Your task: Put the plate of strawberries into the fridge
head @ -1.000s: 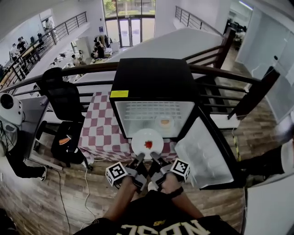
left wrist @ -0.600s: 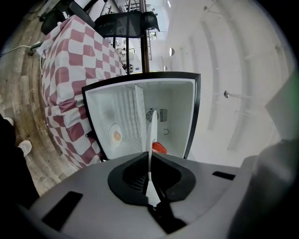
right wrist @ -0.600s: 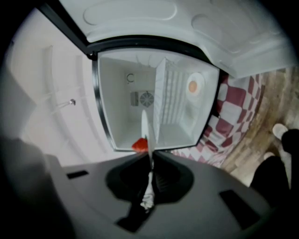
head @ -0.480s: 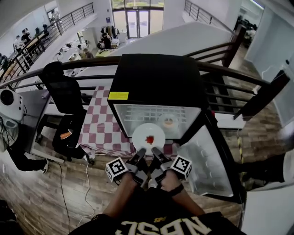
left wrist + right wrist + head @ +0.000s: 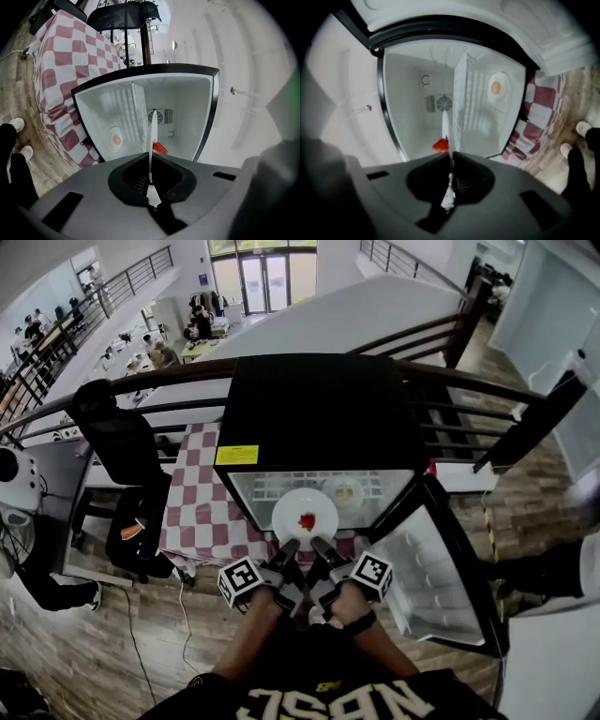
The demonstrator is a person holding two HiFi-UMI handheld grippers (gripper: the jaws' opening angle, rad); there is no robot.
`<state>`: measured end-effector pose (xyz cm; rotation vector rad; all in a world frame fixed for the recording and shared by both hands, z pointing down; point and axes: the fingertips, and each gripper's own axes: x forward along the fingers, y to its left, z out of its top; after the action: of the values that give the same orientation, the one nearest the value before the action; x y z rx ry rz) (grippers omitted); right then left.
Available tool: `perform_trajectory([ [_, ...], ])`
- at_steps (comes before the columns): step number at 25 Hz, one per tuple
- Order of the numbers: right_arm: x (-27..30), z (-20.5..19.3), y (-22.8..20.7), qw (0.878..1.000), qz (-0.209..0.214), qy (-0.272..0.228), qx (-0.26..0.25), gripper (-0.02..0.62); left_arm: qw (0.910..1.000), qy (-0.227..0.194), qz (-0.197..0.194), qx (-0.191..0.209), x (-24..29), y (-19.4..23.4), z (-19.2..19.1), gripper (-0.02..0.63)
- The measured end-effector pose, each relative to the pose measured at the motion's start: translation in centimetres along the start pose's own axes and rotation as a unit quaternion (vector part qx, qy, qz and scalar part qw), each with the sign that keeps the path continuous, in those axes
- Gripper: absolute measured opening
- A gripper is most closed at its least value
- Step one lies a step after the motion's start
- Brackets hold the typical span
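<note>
A white plate [image 5: 302, 507] carrying one red strawberry [image 5: 307, 521] hangs level at the mouth of the open black fridge [image 5: 314, 413]. Both grippers pinch its near rim: my left gripper [image 5: 287, 551] is shut on the left side, my right gripper [image 5: 319, 548] on the right. In the left gripper view the plate [image 5: 151, 133] shows edge-on between the jaws, with the strawberry [image 5: 160, 148] beyond. The right gripper view shows the same plate [image 5: 446, 129] and strawberry [image 5: 440, 145] in front of the white fridge interior.
Inside the fridge, a wire shelf [image 5: 281, 486] holds a small dish of food [image 5: 344, 491]. The fridge door [image 5: 427, 568] stands open to the right. A checkered tablecloth [image 5: 192, 512] and a black chair [image 5: 127, 446] lie left. A railing [image 5: 469, 381] runs behind.
The plate has moved forward with both grippers, from in front of the fridge to its opening. Both grips stay as they were.
</note>
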<state>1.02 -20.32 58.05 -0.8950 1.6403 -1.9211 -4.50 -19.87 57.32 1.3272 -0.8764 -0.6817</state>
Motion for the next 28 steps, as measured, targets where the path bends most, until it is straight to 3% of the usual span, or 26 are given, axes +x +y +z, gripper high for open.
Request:
perform_trajectory([
  [15, 4.9, 3.5, -1.2, 0.999, -0.015, -0.037, 0.009, 0.034, 0.999, 0.033, 0.019, -0.024, 4.8, 2.0, 3.8, 0.034],
  [28, 7.8, 5.2, -1.5, 0.998, -0.03, -0.052, 0.007, 0.034, 0.9989, 0.031, 0.029, -0.021, 7.3, 2.7, 6.3, 0.034],
])
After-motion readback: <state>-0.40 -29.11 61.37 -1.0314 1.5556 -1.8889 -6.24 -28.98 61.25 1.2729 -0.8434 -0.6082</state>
